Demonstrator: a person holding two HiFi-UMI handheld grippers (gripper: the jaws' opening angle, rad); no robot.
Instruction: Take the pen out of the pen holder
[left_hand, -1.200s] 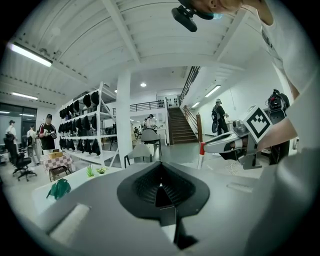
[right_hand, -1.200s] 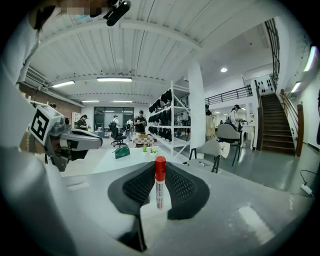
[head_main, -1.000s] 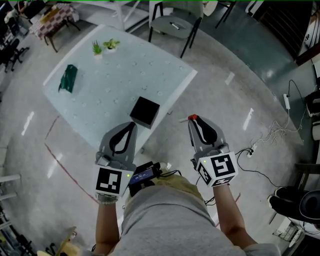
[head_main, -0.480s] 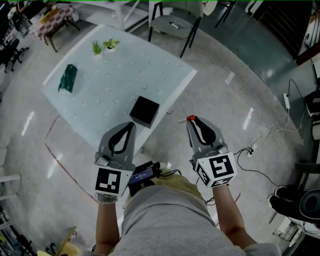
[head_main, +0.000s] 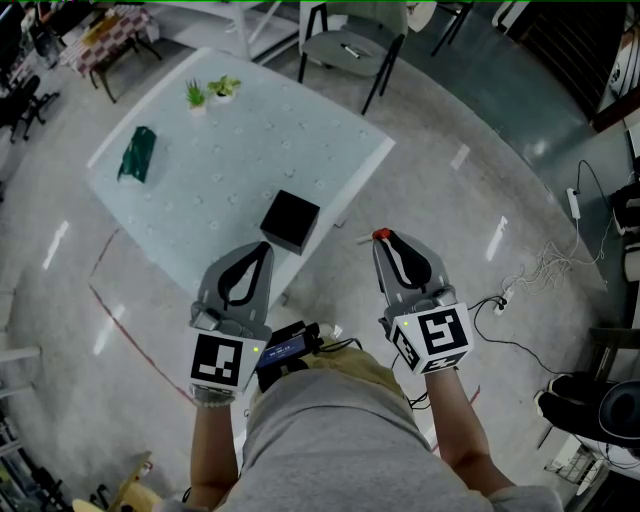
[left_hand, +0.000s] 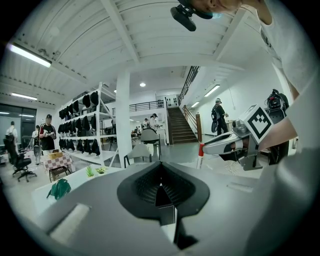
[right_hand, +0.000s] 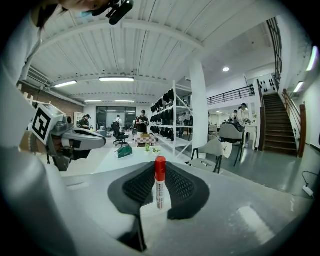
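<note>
My right claw (head_main: 385, 241) pinches the red-capped pen (right_hand: 159, 184) upright, well clear of the pen holder (head_main: 290, 222) on the surface (head_main: 250, 140). My left claw (head_main: 263, 249) is closed and empty. If that pinch slackens, the pen could fall to the floor.

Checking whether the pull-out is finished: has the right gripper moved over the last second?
No. The right gripper, shut on the pen, stays equally far right of the black pen holder on the table.
</note>
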